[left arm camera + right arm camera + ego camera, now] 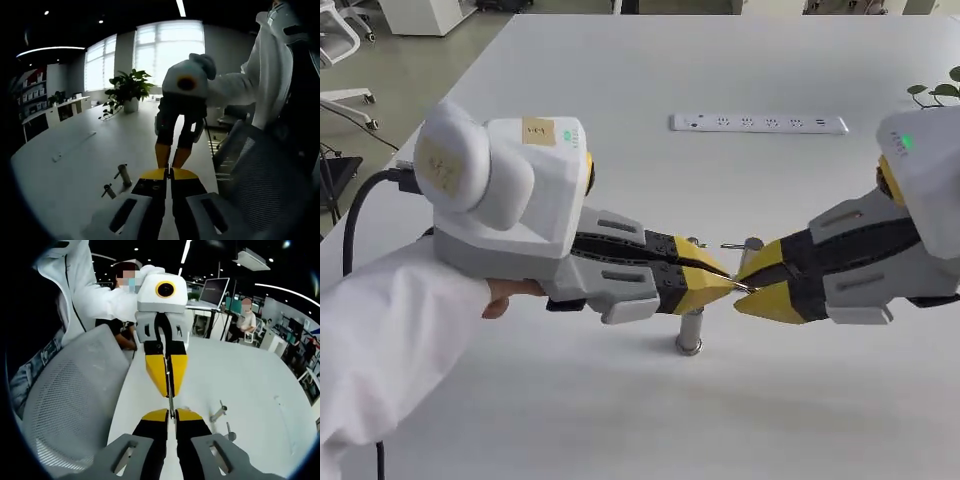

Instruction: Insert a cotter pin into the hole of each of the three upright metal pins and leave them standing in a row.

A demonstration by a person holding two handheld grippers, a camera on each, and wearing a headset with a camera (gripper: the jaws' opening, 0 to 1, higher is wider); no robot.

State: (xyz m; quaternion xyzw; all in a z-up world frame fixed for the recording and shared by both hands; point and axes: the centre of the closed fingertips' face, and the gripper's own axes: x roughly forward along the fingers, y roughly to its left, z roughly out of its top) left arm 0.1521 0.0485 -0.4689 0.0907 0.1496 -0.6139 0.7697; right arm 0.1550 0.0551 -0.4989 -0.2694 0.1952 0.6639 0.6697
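My left gripper point(728, 283) and right gripper point(748, 287) meet tip to tip above the white table point(620, 420). Both are shut on a thin cotter pin point(171, 402) that bridges their yellow tips. It shows as a sliver point(739, 285) in the head view. One upright metal pin point(689, 330) stands on the table under the left gripper's jaws, which hide its top. Two more metal pins point(696, 243) point(752, 245) stand just behind, with a cotter pin point(732, 245) showing between them. The same two pins point(124, 175) point(107, 190) appear left of my left gripper point(169, 173), and again point(218, 412) point(229, 431) right of my right gripper point(171, 415).
A white power strip point(758, 123) lies farther back on the table. A plant point(940, 92) reaches in at the right edge. A black cable point(360, 210) hangs off the left gripper. A mesh chair back point(70, 405) is near the person.
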